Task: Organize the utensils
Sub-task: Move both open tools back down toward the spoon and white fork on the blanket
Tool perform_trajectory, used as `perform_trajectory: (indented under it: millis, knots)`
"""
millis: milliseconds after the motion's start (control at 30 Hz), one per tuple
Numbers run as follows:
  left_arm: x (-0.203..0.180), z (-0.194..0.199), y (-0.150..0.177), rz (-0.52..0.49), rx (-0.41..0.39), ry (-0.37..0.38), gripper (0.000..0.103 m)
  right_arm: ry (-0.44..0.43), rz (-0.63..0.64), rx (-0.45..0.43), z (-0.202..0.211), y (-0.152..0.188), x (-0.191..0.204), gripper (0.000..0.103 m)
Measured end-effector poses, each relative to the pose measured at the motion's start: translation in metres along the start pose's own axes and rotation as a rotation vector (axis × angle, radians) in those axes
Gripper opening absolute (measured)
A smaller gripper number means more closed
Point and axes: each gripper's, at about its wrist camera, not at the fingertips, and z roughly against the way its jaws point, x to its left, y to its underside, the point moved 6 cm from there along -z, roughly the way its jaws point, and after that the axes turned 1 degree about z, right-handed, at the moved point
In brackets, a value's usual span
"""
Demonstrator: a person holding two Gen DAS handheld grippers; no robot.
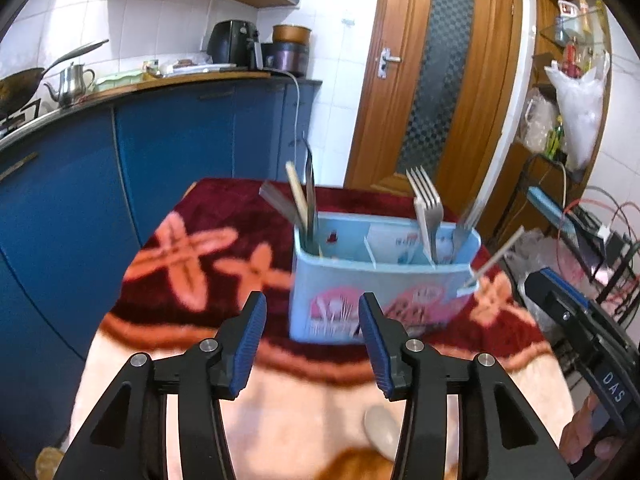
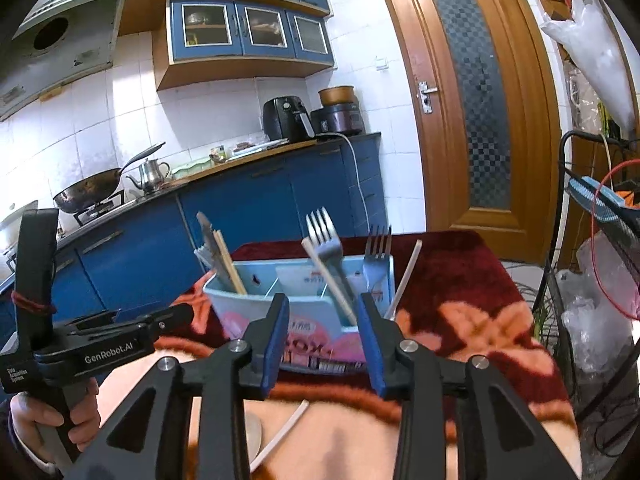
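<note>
Nearest, left gripper [image 1: 311,322] jaws apart, nothing between blue pads, touching nothing. Right gripper [image 2: 324,322] likewise parted, empty; pale stick leaning from holder crosses gap beyond pads, contact unclear. Spoon [image 1: 380,432] lies on cloth below left gripper; white stick [image 2: 280,436] beside it. Beyond, blue utensil holder [image 1: 380,296] upright on red floral cloth [image 1: 180,248]: chopsticks [image 1: 298,196] in left compartment, forks [image 1: 428,204] in right.
</note>
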Motion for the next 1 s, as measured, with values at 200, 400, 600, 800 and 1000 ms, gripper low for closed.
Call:
perform_trajectory:
  millis: [200, 400, 600, 800, 1000]
  knots:
    - [0.011, 0.002, 0.028, 0.006, 0.070, -0.027, 0.055, -0.006, -0.011, 0.059, 0.005, 0.023, 0.004, 0.043]
    - [0.017, 0.001, 0.049, 0.012, 0.124, -0.051, 0.056, -0.013, -0.036, 0.131, 0.004, 0.048, 0.004, 0.044]
    - [0.023, -0.002, 0.065, 0.023, 0.164, -0.067, 0.057, -0.020, -0.066, 0.199, -0.001, 0.068, 0.003, 0.044]
    - [0.033, -0.006, 0.075, 0.044, 0.191, -0.088, 0.057, -0.023, -0.078, 0.258, -0.009, 0.084, 0.005, 0.044]
    - [0.041, -0.010, 0.084, 0.059, 0.218, -0.105, 0.057, -0.027, -0.085, 0.320, -0.017, 0.097, 0.009, 0.044]
